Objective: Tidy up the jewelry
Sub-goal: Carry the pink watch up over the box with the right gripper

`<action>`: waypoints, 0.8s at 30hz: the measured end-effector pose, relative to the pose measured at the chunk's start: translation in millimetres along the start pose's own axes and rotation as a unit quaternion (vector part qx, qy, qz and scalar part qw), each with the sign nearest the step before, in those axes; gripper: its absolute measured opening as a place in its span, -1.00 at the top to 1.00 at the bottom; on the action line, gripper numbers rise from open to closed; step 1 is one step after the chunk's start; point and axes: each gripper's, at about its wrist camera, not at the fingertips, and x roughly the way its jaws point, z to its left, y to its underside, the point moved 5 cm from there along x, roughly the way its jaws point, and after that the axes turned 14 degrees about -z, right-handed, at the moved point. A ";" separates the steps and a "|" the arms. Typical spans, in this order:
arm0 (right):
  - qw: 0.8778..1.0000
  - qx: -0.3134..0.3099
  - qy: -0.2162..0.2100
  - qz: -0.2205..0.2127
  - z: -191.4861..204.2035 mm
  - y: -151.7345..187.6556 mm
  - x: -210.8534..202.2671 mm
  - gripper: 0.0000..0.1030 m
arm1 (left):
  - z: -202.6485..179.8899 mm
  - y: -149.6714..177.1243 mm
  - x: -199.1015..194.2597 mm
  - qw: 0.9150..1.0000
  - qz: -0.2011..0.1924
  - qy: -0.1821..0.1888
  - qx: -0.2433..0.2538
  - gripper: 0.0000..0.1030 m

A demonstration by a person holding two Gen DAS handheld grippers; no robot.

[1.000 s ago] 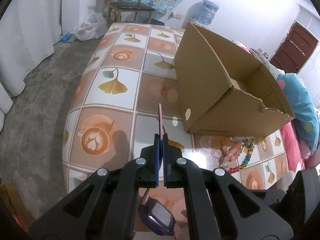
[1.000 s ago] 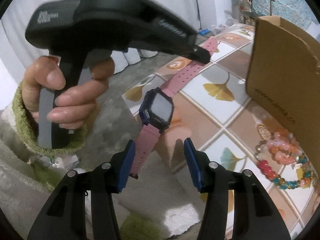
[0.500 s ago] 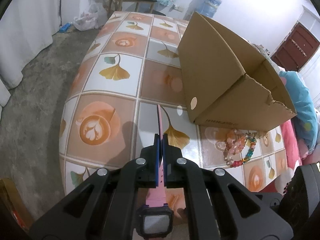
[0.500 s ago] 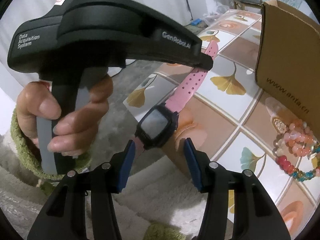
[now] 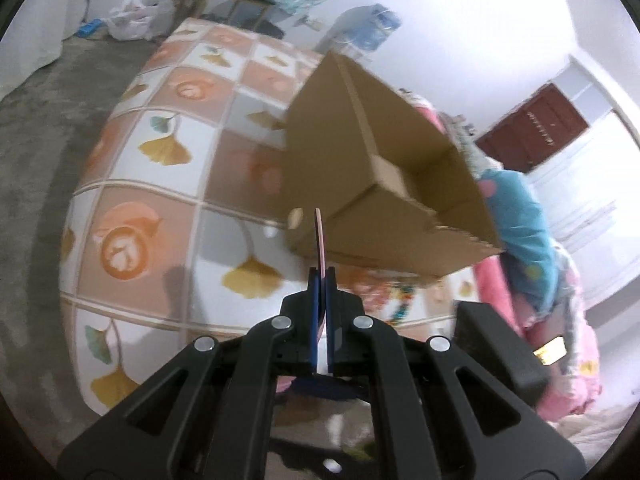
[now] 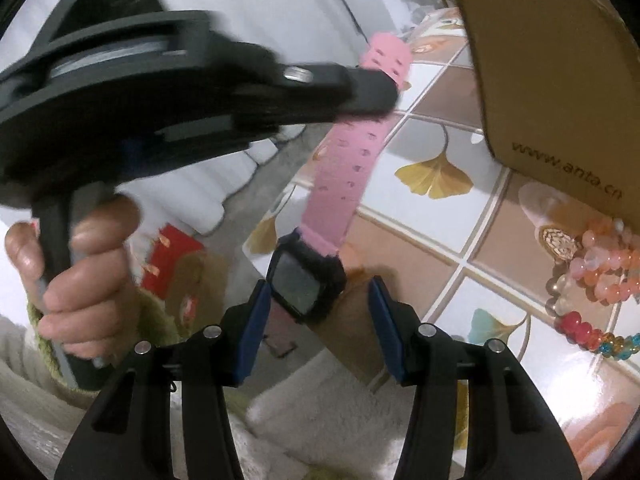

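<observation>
Glossy tiled tabletop [image 5: 168, 204], matt brown cardboard box [image 5: 384, 184] — watch [image 6: 308, 284] strap of smooth pink plastic.

Watch [image 6: 308, 284]: dark square case, pink perforated strap [image 6: 346, 176], hanging off the bench edge in mid-air. Upper strap is clamped between the left tongs [image 5: 322, 276], strap edge-on in the left wrist view, its tip poking past the fingers. Case sits between the spread fingers of the right tongs [image 6: 316, 320], face toward the camera. Beaded bracelets [image 6: 600, 276] (pink, orange, red, multicolour) lie heaped on the bench just beside the open cardboard box [image 5: 384, 176].
</observation>
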 end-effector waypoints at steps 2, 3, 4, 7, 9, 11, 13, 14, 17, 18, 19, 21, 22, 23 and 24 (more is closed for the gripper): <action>1.000 0.008 -0.003 -0.009 -2.8 -2.9 -1.4 0.03 | -8.3 -1.1 -6.0 1.000 -0.001 0.012 0.001 0.95; 1.000 0.007 -0.006 -0.017 -1.8 -4.7 -4.4 0.04 | -13.4 -1.7 -10.4 1.000 -0.003 0.020 0.001 0.95; 1.000 0.005 -0.009 -0.024 1.3 -5.3 -8.7 0.04 | -16.4 -2.5 -14.2 1.000 -0.005 0.026 0.001 0.95; 0.998 -0.016 -0.013 -0.052 11.9 -10.2 -21.0 0.20 | -30.7 -6.5 -28.5 0.999 -0.017 0.040 0.012 0.95; 0.997 -0.026 -0.017 -0.068 18.3 -13.4 -28.8 0.46 | -38.7 -10.3 -36.2 0.999 -0.024 0.043 0.020 0.95; 0.996 -0.034 -0.015 -0.081 22.4 -17.1 -35.0 0.57 | -48.9 -16.6 -44.0 0.998 -0.033 0.049 0.027 0.95; 0.995 -0.040 -0.014 -0.096 28.3 -20.6 -45.7 0.58 | -57.1 -22.0 -49.3 0.997 -0.039 0.050 0.037 0.95; 0.994 -0.044 -0.011 -0.104 29.8 -23.3 -50.9 0.60 | -62.5 -24.9 -51.6 0.997 -0.041 0.054 0.042 0.95; 0.990 -0.050 -0.007 -0.128 31.1 -34.9 -68.5 0.63 | -82.5 -34.4 -57.2 0.994 -0.048 0.079 0.055 0.95; 0.989 -0.050 -0.003 -0.137 28.3 -37.7 -75.3 0.64 | -92.8 -39.1 -59.1 0.993 -0.053 0.085 0.067 0.95; 0.988 -0.052 -0.002 -0.147 28.4 -44.9 -83.5 0.64 | -101.9 -42.8 -60.2 0.991 -0.057 0.089 0.079 0.95; 0.985 -0.048 0.001 -0.165 23.9 -52.8 -97.2 0.65 | -119.8 -52.0 -59.4 0.988 -0.064 0.098 0.102 0.95; 0.983 -0.049 0.006 -0.176 22.6 -60.4 -107.0 0.65 | -131.8 -58.9 -58.3 0.985 -0.068 0.107 0.115 0.95; 0.981 -0.053 0.016 -0.187 19.8 -67.6 -114.6 0.65 | -141.7 -65.9 -56.8 0.983 -0.072 0.111 0.127 0.95; 0.978 -0.061 0.027 -0.197 15.6 -74.8 -121.0 0.66 | -151.9 -74.2 -54.9 0.981 -0.076 0.116 0.138 0.95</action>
